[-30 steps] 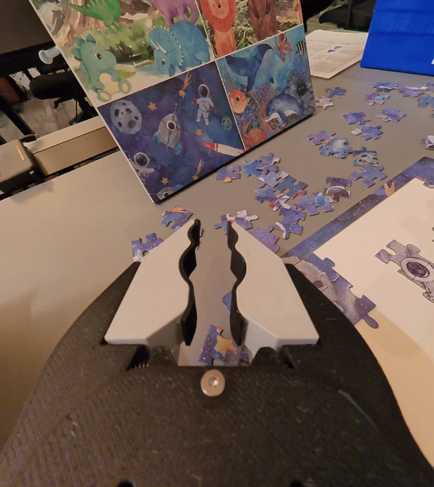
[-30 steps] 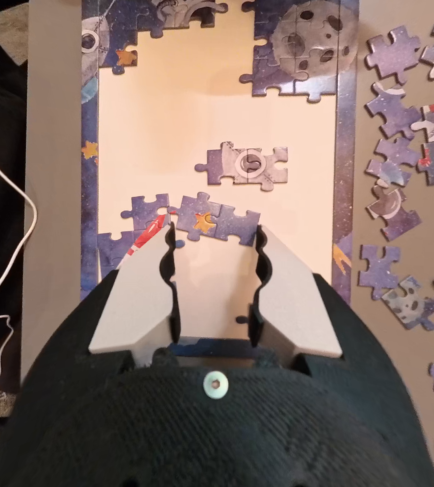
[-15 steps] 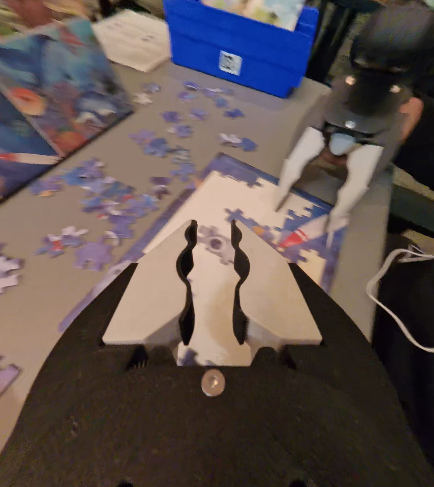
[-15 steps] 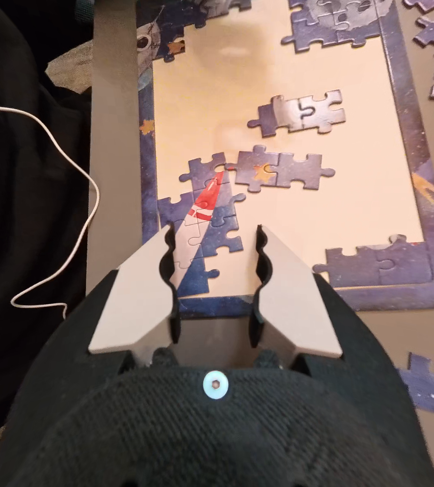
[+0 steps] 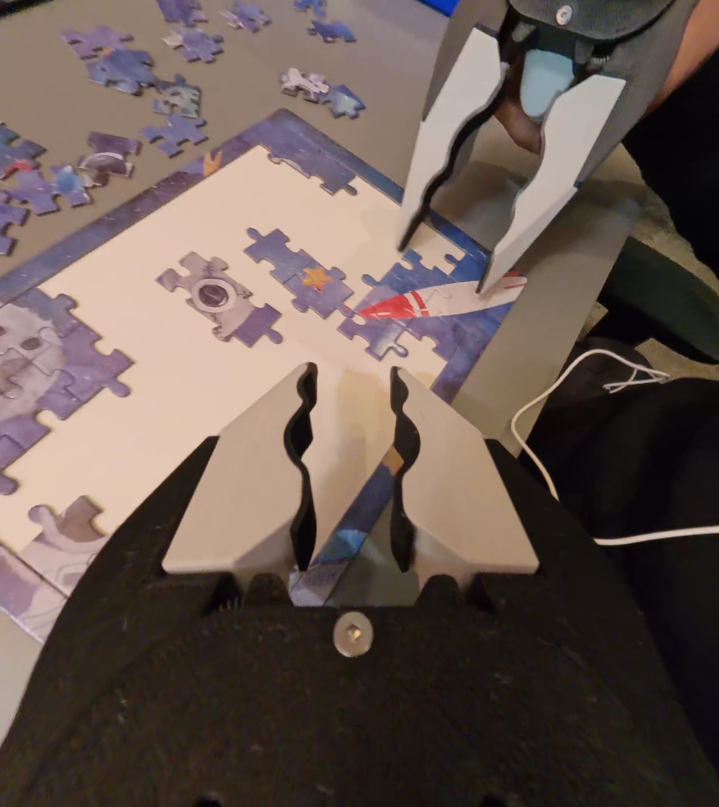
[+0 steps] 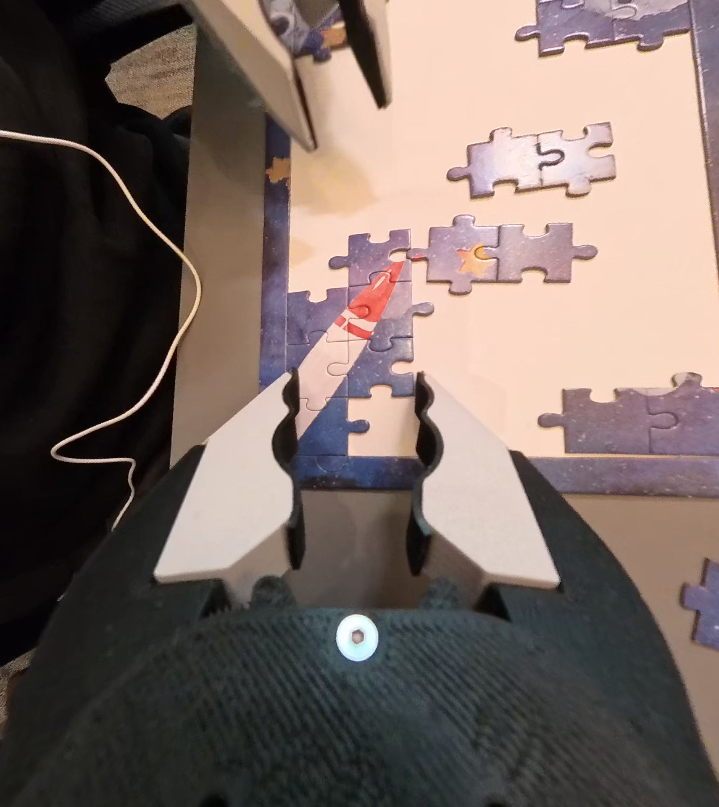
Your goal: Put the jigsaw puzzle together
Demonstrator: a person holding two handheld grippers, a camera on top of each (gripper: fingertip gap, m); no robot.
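The left tool [image 5: 353, 380] hangs over the bare cream floor of the puzzle tray [image 5: 235, 144], its two fingers parted with nothing between them; the right tool [image 6: 355, 377] is spread wider, also bare, and stands with one fingertip [image 5: 486, 286] on or just above the joined rocket pieces [image 6: 349, 332] in the tray's near corner, by the desk [image 6: 218, 218] edge. Whether that tip truly presses the card cannot be told. Near the rocket lie a loose pair of pieces with a yellow star [image 6: 501, 257], touching the rocket group at one knob, and beyond it a grey-and-purple porthole pair [image 5: 218, 301], apart from both. More loose pieces [image 5: 130, 74] are scattered on the desk beyond the tray. These pieces look like thin flat card: light, fairly stiff, lying flush so there is little edge to catch. They would likely slide when pushed and bend or come unlinked if pinched hard; the edge of a knob, or a side lifted off the tray, seems the best hold. A white cable [image 6: 165, 244] trails off the desk beside dark cloth.
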